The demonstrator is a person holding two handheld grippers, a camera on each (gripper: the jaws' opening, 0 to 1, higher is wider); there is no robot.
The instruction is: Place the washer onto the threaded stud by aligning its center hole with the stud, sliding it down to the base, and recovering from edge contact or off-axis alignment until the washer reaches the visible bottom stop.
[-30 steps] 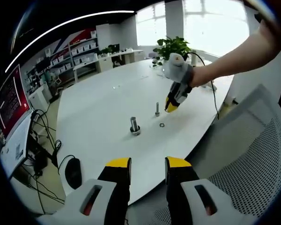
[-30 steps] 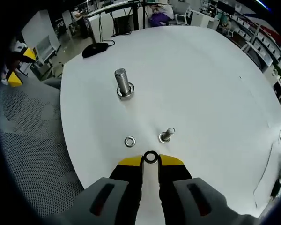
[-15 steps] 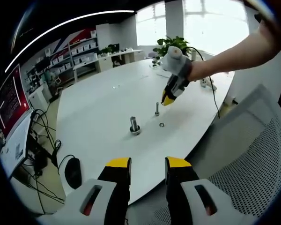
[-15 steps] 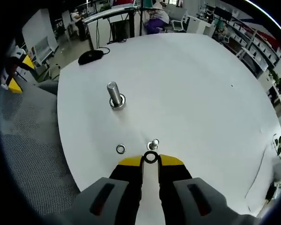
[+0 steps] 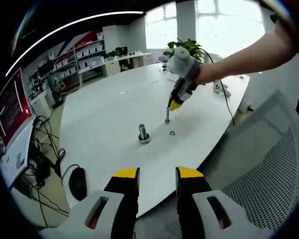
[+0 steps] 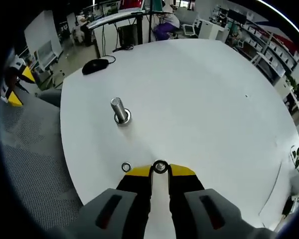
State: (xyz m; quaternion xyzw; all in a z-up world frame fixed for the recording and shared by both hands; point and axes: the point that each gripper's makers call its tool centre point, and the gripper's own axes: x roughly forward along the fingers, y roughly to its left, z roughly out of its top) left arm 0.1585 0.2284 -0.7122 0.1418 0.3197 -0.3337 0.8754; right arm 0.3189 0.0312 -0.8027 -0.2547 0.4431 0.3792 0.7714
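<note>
White table [image 6: 204, 99]: right tool [image 6: 160, 170] grips washer [image 6: 160, 166] over stud [image 5: 167, 115]

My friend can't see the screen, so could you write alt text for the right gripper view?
The right claw pinches a small metal washer between its yellow tips, low over a round white table. A second washer lies just left of the tips, and a larger threaded stud stands upright farther away.

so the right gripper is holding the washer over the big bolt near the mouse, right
Not quite. The right gripper holds the washer over the small stud near the table edge, as the left gripper view shows; the big bolt stands apart, nearer the mouse.
</note>
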